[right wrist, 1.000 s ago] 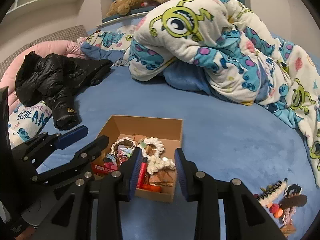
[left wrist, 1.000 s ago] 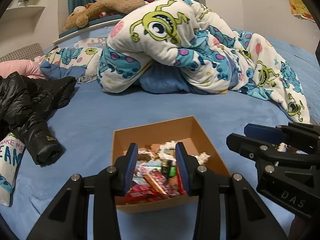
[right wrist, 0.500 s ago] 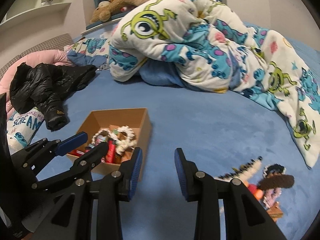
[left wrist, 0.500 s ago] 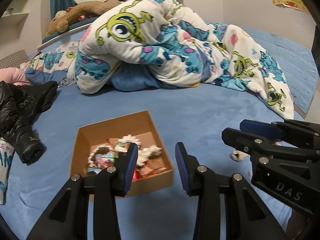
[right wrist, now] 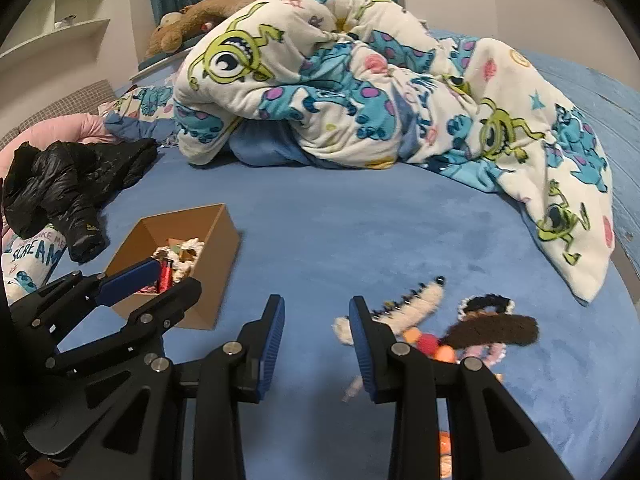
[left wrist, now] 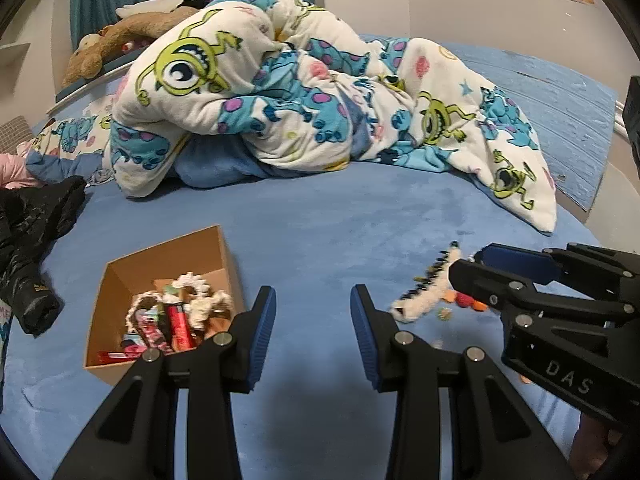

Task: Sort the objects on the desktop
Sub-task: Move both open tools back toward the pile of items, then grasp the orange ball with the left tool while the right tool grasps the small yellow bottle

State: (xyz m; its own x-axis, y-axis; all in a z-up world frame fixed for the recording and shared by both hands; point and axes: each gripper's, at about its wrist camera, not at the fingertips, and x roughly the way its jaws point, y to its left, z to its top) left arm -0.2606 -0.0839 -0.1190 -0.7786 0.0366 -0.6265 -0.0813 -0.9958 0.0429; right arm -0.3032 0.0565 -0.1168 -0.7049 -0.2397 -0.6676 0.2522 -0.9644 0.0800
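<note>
A brown cardboard box [left wrist: 224, 256] sits on the blue bedspread, holding scrunchies, a red tube and snack wrappers; it also shows in the right wrist view [right wrist: 218, 246]. To its right lies a loose pile: a fuzzy white hair clip [right wrist: 420, 306], a dark brown furry clip [right wrist: 494, 330], a black-and-white scrunchie [right wrist: 486, 304] and small orange-red pieces [right wrist: 428, 342]. The white clip also shows in the left wrist view [left wrist: 424, 302]. My left gripper [left wrist: 313, 320] is open and empty over bare bedspread right of the box. My right gripper [right wrist: 316, 328] is open and empty, its right finger just left of the pile.
A rumpled cartoon-monster blanket [left wrist: 304, 92] fills the back of the bed. A black puffer jacket [right wrist: 68, 184] lies at the left, with a printed pillow [right wrist: 32, 254] beside it. A plush toy [left wrist: 120, 40] lies at the headboard. A small orange item [right wrist: 446, 440] lies near the front.
Both grippers have swung right, away from above the box toward the pile of hair accessories. The box now sits to the left in both views. Both stay open and empty.
</note>
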